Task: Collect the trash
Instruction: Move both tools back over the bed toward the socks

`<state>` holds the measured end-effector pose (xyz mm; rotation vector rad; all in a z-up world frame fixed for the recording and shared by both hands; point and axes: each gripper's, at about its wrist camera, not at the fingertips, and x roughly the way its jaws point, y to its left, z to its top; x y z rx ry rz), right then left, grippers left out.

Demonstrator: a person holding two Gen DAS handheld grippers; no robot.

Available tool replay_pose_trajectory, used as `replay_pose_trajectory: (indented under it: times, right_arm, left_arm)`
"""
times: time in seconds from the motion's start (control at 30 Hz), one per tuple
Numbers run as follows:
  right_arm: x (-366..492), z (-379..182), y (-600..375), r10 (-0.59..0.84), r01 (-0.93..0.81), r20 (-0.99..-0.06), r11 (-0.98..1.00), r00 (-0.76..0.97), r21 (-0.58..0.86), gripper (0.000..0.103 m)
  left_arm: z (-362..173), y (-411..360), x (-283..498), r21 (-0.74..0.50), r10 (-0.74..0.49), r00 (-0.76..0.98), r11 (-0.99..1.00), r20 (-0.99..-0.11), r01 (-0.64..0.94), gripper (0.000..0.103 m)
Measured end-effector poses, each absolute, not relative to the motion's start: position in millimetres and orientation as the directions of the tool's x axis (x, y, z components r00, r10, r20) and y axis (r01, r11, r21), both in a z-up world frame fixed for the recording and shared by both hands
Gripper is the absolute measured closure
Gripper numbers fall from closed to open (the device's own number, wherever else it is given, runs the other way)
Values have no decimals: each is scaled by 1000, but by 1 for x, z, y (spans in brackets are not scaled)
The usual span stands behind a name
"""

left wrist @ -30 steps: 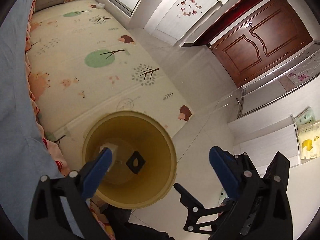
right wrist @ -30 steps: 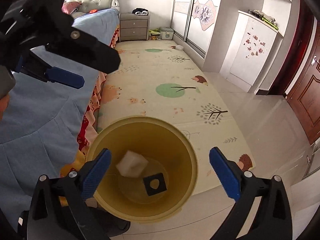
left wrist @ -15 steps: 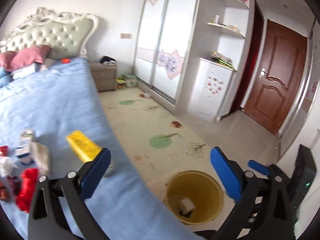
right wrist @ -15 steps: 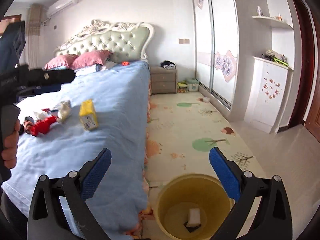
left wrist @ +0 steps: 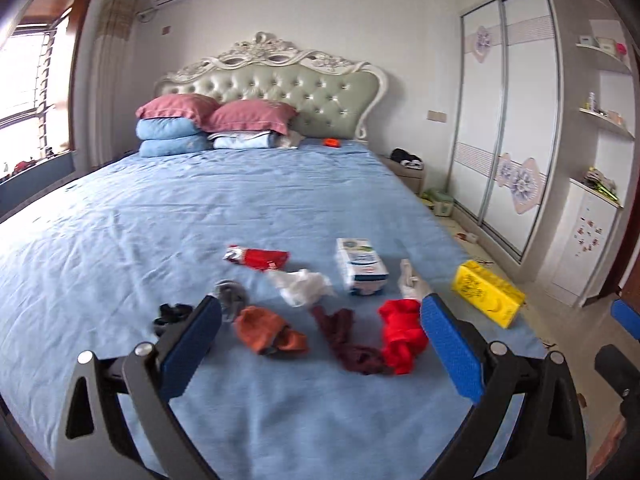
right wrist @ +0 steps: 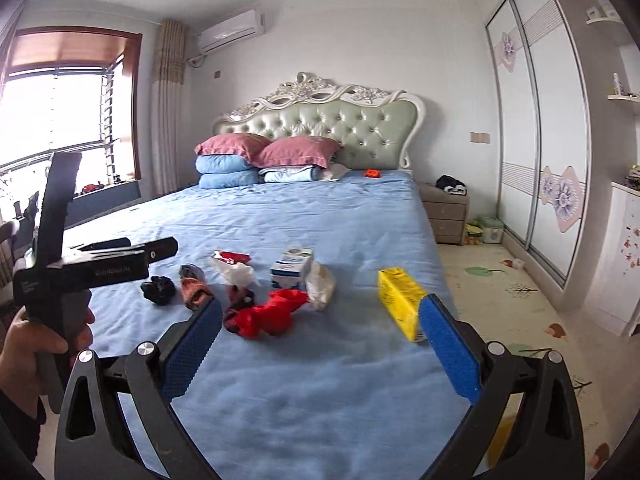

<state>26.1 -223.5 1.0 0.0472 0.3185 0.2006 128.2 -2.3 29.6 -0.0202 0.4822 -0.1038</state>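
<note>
Litter and clothing lie mixed on the blue bed [left wrist: 248, 208]. A yellow carton [left wrist: 486, 294] sits near the bed's right edge, also the yellow carton [right wrist: 400, 302] in the right wrist view. A white and blue milk carton [left wrist: 362, 266], crumpled white paper [left wrist: 304, 286] and a red wrapper [left wrist: 260, 258] lie mid-bed. Red cloth [left wrist: 400, 334], dark red cloth [left wrist: 348, 338] and an orange sock [left wrist: 266, 330] lie closer. My left gripper [left wrist: 320, 340] hangs open above the socks, holding nothing. My right gripper [right wrist: 320, 340] is open too, near the red cloth [right wrist: 272, 312].
Pillows [left wrist: 212, 114] and a padded headboard [left wrist: 276, 84] stand at the far end. A wardrobe [left wrist: 508, 128] and a patterned floor mat [right wrist: 500, 280] are on the right. A hand [right wrist: 32, 344] holds the left tool [right wrist: 80, 264] at the left of the right wrist view.
Both grippers have swung up from the yellow bin on the floor to face the bed. The bin has left both views. Both stay open.
</note>
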Motion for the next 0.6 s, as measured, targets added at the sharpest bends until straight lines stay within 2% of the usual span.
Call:
replay_pose_trajectory:
  times: [0.23, 0.4, 0.6]
  right_arm:
    - [68, -7, -151, 274, -245, -344, 961, 898, 126, 8]
    - [98, -12, -123, 285, -240, -378, 957, 881, 163, 8]
    - [124, -11, -109, 302, -236, -390, 949, 870, 209, 8]
  left_arm:
    - [-11, 91, 142, 2, 19, 848, 1000, -530, -22, 4]
    - [-34, 113, 168, -1, -13, 817, 1000, -576, 15, 4]
    - [-66, 128, 220, -51, -53, 718, 998, -695, 24, 4]
